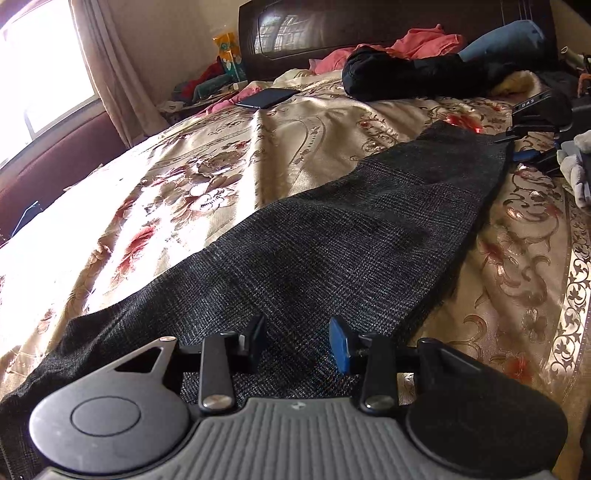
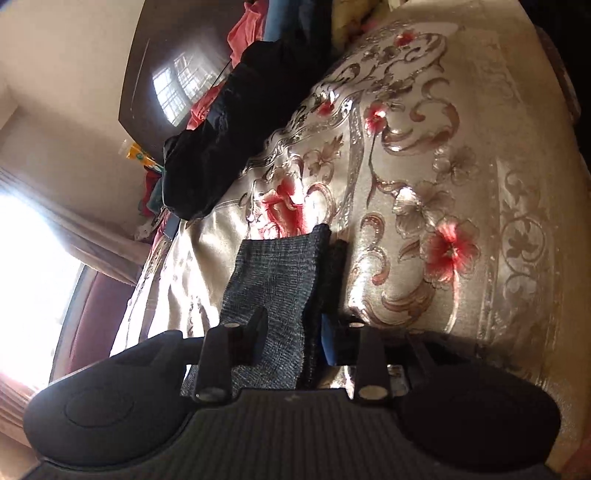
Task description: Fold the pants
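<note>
Dark grey woven pants point(image 1: 332, 240) lie flat and lengthwise on a floral bedspread point(image 1: 184, 177), running from my left gripper toward the far right. My left gripper point(image 1: 297, 341) is open, its fingers resting astride the near part of the pants. In the left wrist view the right gripper point(image 1: 532, 144) shows at the pants' far end. In the right wrist view my right gripper point(image 2: 291, 339) is tilted sideways and open, with the layered pants end point(image 2: 280, 273) lying between its fingers.
A dark jacket point(image 1: 413, 77), pink clothes point(image 1: 413, 44) and a blue pillow point(image 1: 506, 37) lie by the dark headboard point(image 1: 332, 29). A phone point(image 1: 266, 98) lies on the bedspread. A bright window point(image 1: 37, 55) is at the left. Grey cloth point(image 1: 576, 166) sits at the right edge.
</note>
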